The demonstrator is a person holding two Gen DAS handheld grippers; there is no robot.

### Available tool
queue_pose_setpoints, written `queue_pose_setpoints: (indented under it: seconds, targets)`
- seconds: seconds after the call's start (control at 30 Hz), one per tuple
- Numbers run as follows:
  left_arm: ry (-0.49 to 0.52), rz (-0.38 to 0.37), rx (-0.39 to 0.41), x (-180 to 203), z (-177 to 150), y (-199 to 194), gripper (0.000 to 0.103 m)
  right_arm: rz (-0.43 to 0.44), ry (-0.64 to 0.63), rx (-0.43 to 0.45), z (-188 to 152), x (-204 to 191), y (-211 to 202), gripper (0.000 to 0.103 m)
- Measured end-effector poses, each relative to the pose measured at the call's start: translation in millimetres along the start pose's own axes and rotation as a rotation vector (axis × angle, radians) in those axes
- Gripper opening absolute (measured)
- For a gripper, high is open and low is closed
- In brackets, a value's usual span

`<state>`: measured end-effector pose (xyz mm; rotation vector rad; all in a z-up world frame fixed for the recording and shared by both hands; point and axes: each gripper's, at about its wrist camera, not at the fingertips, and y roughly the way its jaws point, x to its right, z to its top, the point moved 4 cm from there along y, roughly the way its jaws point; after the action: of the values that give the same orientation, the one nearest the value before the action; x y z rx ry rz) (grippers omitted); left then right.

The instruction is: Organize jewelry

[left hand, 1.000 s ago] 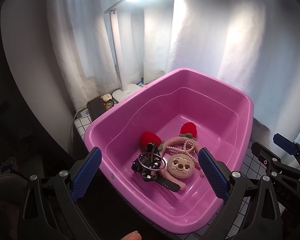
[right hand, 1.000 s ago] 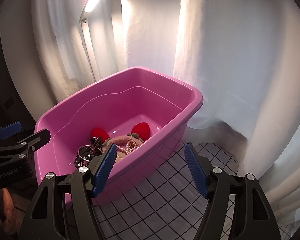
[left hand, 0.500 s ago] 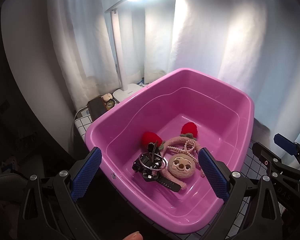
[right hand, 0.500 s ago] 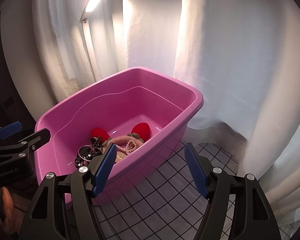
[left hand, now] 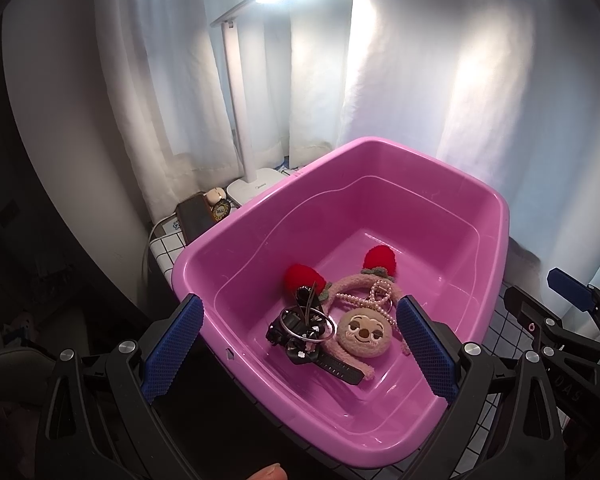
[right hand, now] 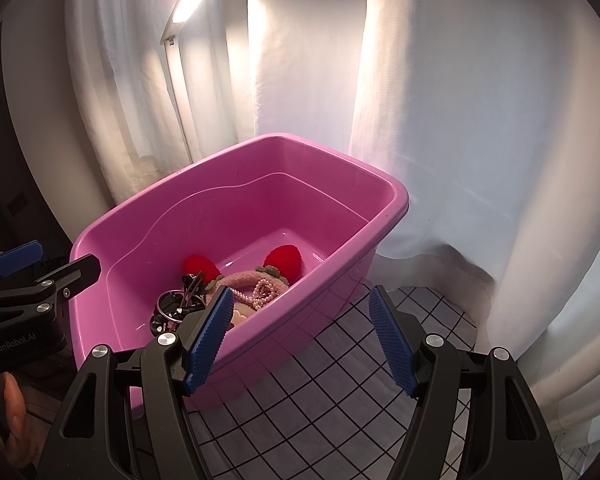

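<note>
A pink plastic tub (left hand: 496, 216) (right hand: 340, 276) stands on a tiled table. On its floor lie a pink plush headband with a sloth face (left hand: 364, 334) and two red strawberry ears (left hand: 303, 278), a pearl necklace (left hand: 376, 300) (right hand: 262, 294), a silver bangle (left hand: 308, 325) (right hand: 172, 304) and a black watch (left hand: 334, 368). My left gripper (left hand: 300, 350) is open and empty, above the tub's near rim, over the pile. My right gripper (right hand: 300, 340) is open and empty, just outside the tub's right wall.
A white desk lamp (left hand: 240, 120) stands behind the tub, with a dark box and a small clock (left hand: 219, 210) beside its base. White curtains (right hand: 440, 100) hang close behind and to the right. The white tiled tabletop (right hand: 320, 400) shows right of the tub.
Both grippers have hardly moved; the view drifted very slightly. The things in the tub lie as before.
</note>
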<state>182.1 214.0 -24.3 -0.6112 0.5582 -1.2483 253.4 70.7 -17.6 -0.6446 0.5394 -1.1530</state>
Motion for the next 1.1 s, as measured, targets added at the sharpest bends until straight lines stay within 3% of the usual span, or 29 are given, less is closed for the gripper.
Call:
queue_pose_setpoints:
  seconds: [0.57, 0.9, 1.1]
  targets:
    - [-0.011, 0.001, 0.005, -7.6, 2.4, -1.1, 0.097, 0.0, -0.006, -0.001, -0.7, 0.0, 0.7, 0.067]
    - [0.02, 0.043, 0.0, -4.8, 1.1, 1.2, 0.097, -0.005, -0.019, -0.001, -1.4, -1.2, 0.4, 0.067]
    - [0.016, 0.055, 0.061, -8.8, 0.7, -7.2, 0.097, -0.01, -0.024, -0.002, -2.7, -0.4, 0.4, 0.067]
